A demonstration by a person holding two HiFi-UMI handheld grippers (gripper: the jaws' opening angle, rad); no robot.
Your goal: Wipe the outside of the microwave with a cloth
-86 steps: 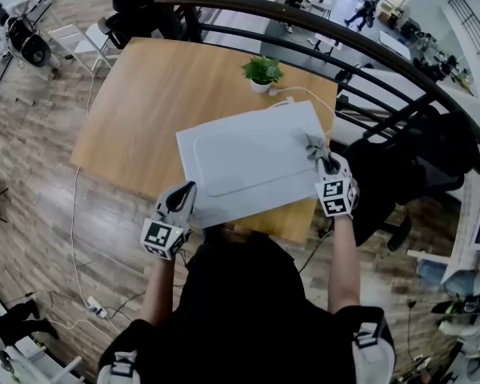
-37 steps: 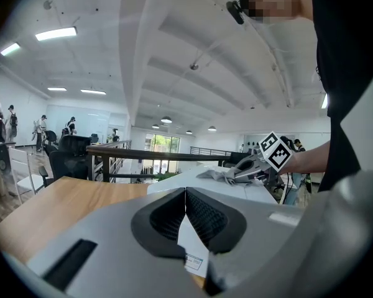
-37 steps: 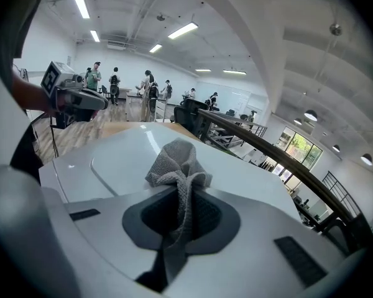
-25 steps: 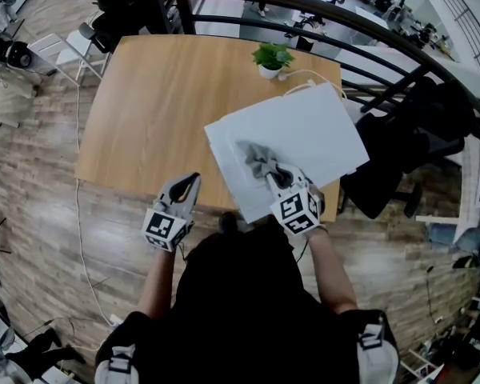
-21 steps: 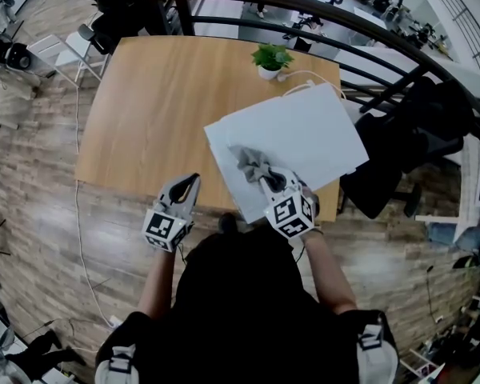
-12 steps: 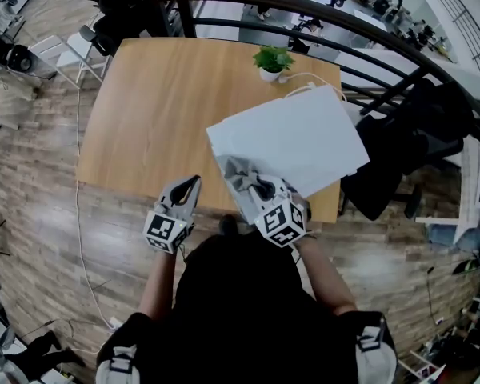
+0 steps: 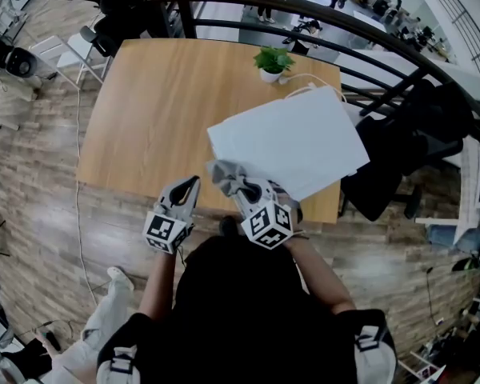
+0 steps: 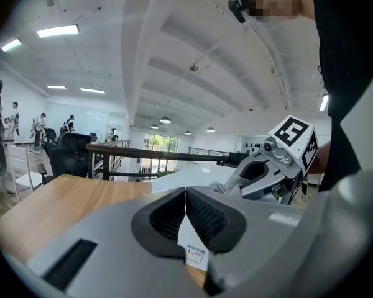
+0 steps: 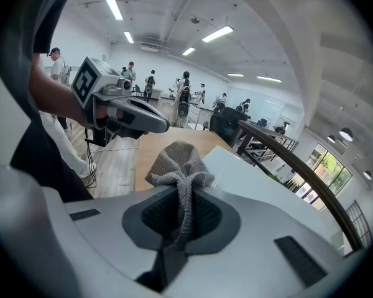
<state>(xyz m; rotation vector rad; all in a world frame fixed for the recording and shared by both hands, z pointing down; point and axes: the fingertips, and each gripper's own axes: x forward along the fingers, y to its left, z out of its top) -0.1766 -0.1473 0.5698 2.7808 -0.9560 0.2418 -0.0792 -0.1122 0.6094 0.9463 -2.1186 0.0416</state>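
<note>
1. Grey cloth (image 7: 226, 174) is seen bunched left of centre in the head view, clamped between the jaws of the right gripper (image 7: 242, 186).
2. In the right gripper view, a strand of the cloth (image 9: 180, 163) is pinched between the two dark pads of the right gripper (image 9: 183, 197). The loose bunch stands up beyond the tips.
3. The cloth is held against the left edge of the white microwave (image 7: 292, 142), close to the lower left corner of its top face as framed from the head.
4. The microwave is set at the right end of the wooden table (image 7: 160, 94), turned at an angle to the table's edges. It is seen as a white box (image 9: 261, 185) at the centre right of the right gripper view.
5. The left gripper (image 7: 189, 186) is held just left of the cloth in the head view, over the table's lower edge and apart from the microwave.
6. In the left gripper view, the jaws of the left gripper (image 8: 186, 197) are closed tip to tip, with nothing gripped between them. The microwave (image 8: 186, 177) is seen beyond the tips, and the right gripper (image 8: 236, 182) with the cloth (image 8: 227, 188) at the centre right.
7. A potted plant (image 7: 270, 61) is placed on the table at the upper centre of the head view. A white cable (image 7: 304, 85) is laid from beside it toward the microwave.
8. A dark railing (image 7: 344, 32) is curved across the upper right of the head view.
</note>
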